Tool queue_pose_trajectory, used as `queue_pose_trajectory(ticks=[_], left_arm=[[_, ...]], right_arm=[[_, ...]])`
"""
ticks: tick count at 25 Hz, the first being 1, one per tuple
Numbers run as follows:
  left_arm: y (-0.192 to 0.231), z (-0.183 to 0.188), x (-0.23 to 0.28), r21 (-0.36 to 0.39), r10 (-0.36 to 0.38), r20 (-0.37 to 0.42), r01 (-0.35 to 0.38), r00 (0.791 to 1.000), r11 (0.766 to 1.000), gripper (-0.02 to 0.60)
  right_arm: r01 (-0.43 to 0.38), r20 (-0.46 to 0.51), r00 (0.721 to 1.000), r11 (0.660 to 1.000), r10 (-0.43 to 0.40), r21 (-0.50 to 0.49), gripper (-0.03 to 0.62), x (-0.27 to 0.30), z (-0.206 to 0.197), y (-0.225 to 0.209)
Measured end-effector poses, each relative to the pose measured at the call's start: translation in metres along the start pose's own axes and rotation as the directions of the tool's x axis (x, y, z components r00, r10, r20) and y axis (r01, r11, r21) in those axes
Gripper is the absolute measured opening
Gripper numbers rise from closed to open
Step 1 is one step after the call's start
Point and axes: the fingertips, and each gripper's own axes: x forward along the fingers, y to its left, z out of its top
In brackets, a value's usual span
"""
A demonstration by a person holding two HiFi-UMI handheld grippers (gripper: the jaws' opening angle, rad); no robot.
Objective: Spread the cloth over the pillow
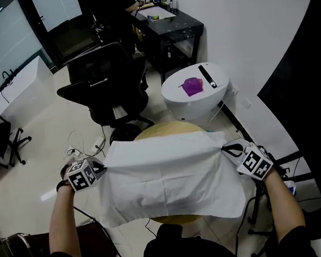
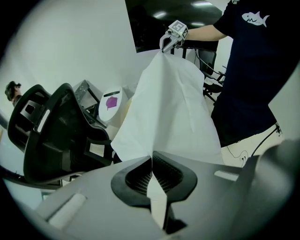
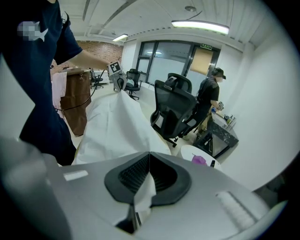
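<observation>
While left claw (image 1: 101, 169) and right claw (image 1: 227, 149) pinch its upper corners, the cloth (image 1: 168, 178) seemingly covers most of the pillow (image 1: 166, 129); lowering remains.

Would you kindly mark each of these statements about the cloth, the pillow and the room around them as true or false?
1. The left gripper and the right gripper are each shut on the white cloth. True.
2. The cloth lies flat on the floor. False: it hangs stretched between the two grippers, over the yellowish pillow.
3. A purple object sits on the round white table. True.
4. The chair beyond the pillow is red. False: the office chair is black.
5. The cloth hides the pillow completely. False: the pillow's far edge shows beyond the cloth.
</observation>
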Motion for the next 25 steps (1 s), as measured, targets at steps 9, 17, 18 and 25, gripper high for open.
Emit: queue_pose_trajectory(ticks=[9,17,18,25], left_arm=[[-0.041,-0.011,0.076,-0.123,-0.210,0.028,0.212,0.977,0.970,0.010],[-0.040,-0.018,0.062,-0.162,-0.272,0.104,0.286,0.957,0.944,0.214],[-0.036,-0.021,0.056,-0.167,-0.272,0.106,0.287,0.956,0.943,0.222],[0.020,-0.041,0.025,-0.172,-0.162,0.067,0.172,0.984,0.970,0.221]], right_arm=[[-0.126,-0.121,0.983,0.988,0.137,0.093,0.009,0.060,-0.054,0.027],[-0.226,-0.050,0.969,0.952,0.241,0.206,0.130,0.054,-0.067,0.039],[-0.246,-0.026,0.966,0.946,0.257,0.211,0.144,0.047,-0.066,0.037],[-0.186,0.058,0.983,0.951,0.177,0.246,0.150,-0.006,-0.068,-0.022]])
